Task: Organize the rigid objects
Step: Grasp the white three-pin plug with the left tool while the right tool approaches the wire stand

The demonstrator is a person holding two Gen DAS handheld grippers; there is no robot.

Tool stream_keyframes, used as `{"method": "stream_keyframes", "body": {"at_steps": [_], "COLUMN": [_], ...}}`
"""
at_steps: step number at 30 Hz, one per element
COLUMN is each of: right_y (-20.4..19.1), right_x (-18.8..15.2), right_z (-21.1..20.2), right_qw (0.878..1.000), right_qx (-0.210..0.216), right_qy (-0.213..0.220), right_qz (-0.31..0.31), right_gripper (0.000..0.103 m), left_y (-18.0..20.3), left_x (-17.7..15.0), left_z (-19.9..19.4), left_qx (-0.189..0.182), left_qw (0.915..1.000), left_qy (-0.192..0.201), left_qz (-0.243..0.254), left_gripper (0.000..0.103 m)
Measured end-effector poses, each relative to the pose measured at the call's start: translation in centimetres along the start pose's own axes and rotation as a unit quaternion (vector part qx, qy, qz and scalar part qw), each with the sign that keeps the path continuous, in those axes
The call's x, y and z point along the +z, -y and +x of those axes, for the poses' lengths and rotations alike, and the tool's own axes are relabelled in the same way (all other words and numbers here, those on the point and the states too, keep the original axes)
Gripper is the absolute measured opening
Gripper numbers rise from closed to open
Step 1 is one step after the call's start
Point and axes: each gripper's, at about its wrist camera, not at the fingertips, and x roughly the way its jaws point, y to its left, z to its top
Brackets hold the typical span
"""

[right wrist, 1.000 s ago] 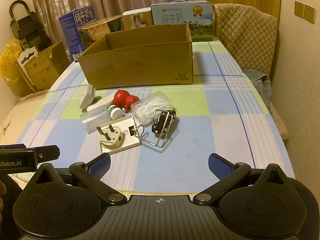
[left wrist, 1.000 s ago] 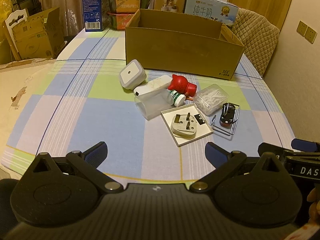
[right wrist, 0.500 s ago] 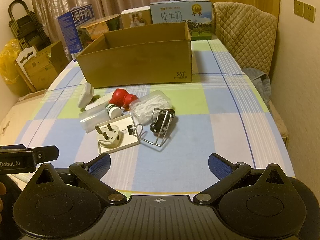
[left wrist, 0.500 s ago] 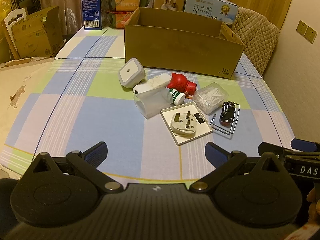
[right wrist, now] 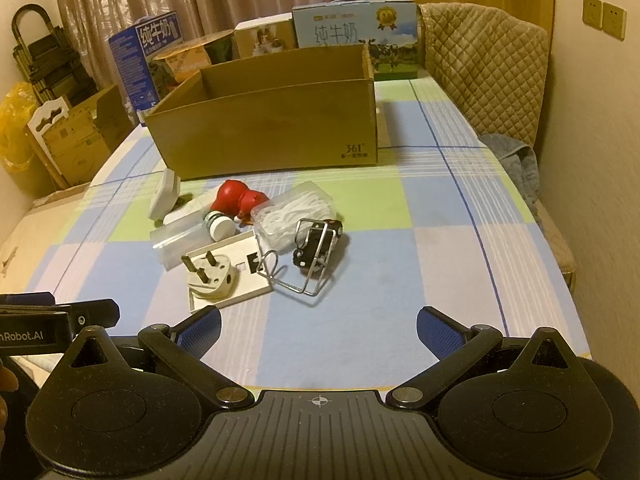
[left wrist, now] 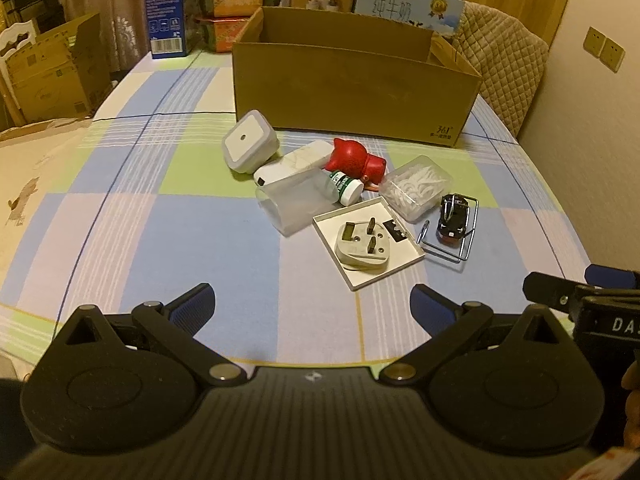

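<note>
Left gripper (left wrist: pixel 311 305): fingers spread wide, holding nothing. Right gripper (right wrist: pixel 319 327): same, fingers apart and empty. Pile ahead of both sets of fingers: plug (left wrist: pixel 363 245) on white plate (left wrist: pixel 404 260), toy car (right wrist: pixel 318 242) in wire rack (right wrist: pixel 296 276), red figure (left wrist: pixel 354 160). Cardboard box (left wrist: pixel 352 92) beyond the pile.

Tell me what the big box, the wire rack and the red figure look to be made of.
Box: brown corrugated cardboard, matte, with open flaps and a printed mark.
Rack: bent metal wire, shiny, with bright glints along the rods.
Red figure: probably plastic or rubber, smooth with a soft sheen; the pictures cannot tell which.
</note>
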Motion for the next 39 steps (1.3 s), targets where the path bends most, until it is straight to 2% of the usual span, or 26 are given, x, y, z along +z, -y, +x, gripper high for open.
{"method": "stream_keyframes", "body": {"at_steps": [9,13,20,23,25,28,30,34,37,39], "right_y": [0.7,1.1,2.0,2.4,2.5,2.8,2.9,3.0,2.9,2.7], "right_x": [0.4,0.7,1.2,1.5,1.6,1.7,1.7,1.7,1.7,1.7], "right_z": [1.1,2.1,3.6,4.0,4.4,5.0,5.2,5.7,5.9,6.0], "right_qw": [1.0,1.0,1.0,1.0,1.0,1.0,1.0,1.0,1.0,1.0], "right_qx": [-0.004,0.0,0.0,0.0,0.0,-0.002,-0.003,-0.003,-0.002,0.0], "right_qy": [0.003,0.003,0.012,0.014,0.011,0.009,0.008,0.005,0.003,0.003], "right_qz": [0.004,-0.001,0.006,0.014,0.016,0.021,0.023,0.025,0.024,0.023], "right_gripper": [0.101,0.101,0.1,0.094,0.093,0.092,0.092,0.092,0.092,0.092], "left_y": [0.5,1.0,2.0,2.5,2.8,3.4,3.6,3.7,3.7,3.5], "left_x": [0.6,0.9,1.7,1.9,1.9,1.8,1.8,1.7,1.9,2.0], "left_z": [3.1,5.0,8.3,9.5,10.2,11.1,11.5,11.7,11.5,11.4], "left_qx": [-0.03,-0.037,-0.052,-0.055,-0.054,-0.05,-0.047,-0.037,-0.03,-0.026], "left_qw": [0.9992,0.9985,0.9971,0.9964,0.9963,0.9958,0.9957,0.9959,0.9959,0.996], "left_qy": [-0.006,-0.013,-0.014,-0.012,-0.013,-0.012,-0.011,0.001,0.008,0.007], "left_qz": [0.027,0.039,0.054,0.063,0.066,0.076,0.079,0.083,0.085,0.085], "left_gripper": [0.102,0.09,0.08,0.074,0.066,0.06,0.05,0.051,0.042,0.042]}}
